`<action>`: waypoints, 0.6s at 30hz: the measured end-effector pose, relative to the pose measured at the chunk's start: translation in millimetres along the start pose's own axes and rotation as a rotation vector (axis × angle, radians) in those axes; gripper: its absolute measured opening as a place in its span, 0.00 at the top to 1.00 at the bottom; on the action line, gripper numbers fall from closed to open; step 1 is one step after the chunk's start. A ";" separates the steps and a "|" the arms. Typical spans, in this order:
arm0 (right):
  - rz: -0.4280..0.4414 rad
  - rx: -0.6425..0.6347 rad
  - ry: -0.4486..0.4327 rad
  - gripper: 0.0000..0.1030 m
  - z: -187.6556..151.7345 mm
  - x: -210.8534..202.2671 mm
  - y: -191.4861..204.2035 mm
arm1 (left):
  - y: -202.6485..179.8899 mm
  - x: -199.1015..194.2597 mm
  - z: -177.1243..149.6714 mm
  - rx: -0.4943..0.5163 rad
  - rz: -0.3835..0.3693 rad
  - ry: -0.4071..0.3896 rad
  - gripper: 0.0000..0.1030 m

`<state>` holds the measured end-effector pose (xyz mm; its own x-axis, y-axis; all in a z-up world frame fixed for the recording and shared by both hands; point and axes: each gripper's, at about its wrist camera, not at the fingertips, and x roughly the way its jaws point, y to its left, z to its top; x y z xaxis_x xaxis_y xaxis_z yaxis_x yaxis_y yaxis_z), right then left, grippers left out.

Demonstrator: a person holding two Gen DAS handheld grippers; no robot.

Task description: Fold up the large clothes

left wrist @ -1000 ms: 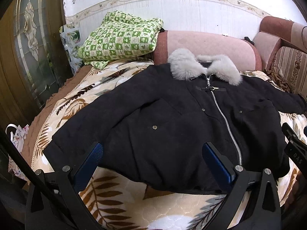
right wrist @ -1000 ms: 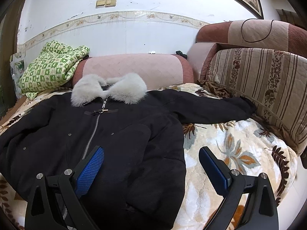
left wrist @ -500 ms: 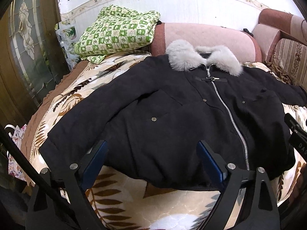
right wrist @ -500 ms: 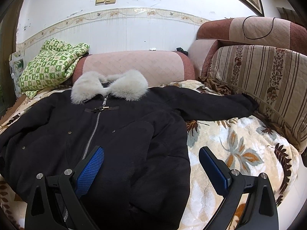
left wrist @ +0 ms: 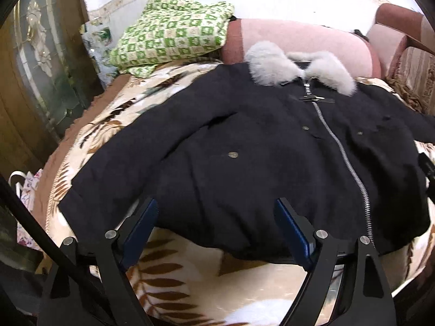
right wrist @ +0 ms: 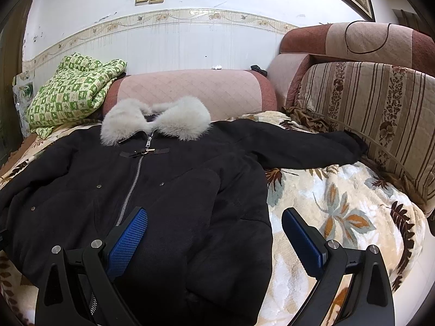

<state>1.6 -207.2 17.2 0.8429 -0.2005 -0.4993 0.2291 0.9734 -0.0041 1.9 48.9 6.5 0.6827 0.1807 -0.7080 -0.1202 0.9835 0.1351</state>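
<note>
A large black coat (left wrist: 258, 146) with a grey fur collar (left wrist: 299, 68) and a silver zip lies spread front-up on a leaf-patterned blanket (left wrist: 190, 279). It also shows in the right wrist view (right wrist: 163, 190), its right sleeve (right wrist: 307, 146) stretched toward the striped cushion. My left gripper (left wrist: 217, 228) is open and empty, just above the coat's bottom hem on its left half. My right gripper (right wrist: 214, 233) is open and empty over the coat's lower right side edge.
A folded green checked quilt (left wrist: 174, 35) lies at the back left against a pink bolster (left wrist: 299, 40). A striped back cushion (right wrist: 380, 114) borders the right side. A wooden glass door (left wrist: 35, 68) stands at the left, with a bag (left wrist: 27, 190) below.
My left gripper has moved forward and tilted down toward the coat's hem. My right gripper has crept slightly closer to the coat. Both stay open.
</note>
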 end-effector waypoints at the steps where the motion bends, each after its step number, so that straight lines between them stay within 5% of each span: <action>1: 0.000 0.001 0.001 0.02 -0.2 0.2 0.2 | 3.9 0.7 -0.3 -0.014 -0.004 0.004 0.17; 12: -0.005 -0.020 0.005 0.02 -1.9 2.3 7.1 | 30.5 1.6 2.7 -0.083 0.007 -0.001 0.17; 18: -0.054 -0.059 -0.002 0.02 -2.9 3.4 12.4 | 26.5 -3.4 3.1 -0.071 -0.072 -0.020 0.17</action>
<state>5.9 -195.5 12.9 0.8310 -0.2535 -0.4952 0.2454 0.9659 -0.0826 -1.4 74.4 14.6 0.7058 0.1105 -0.6998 -0.1207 0.9921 0.0350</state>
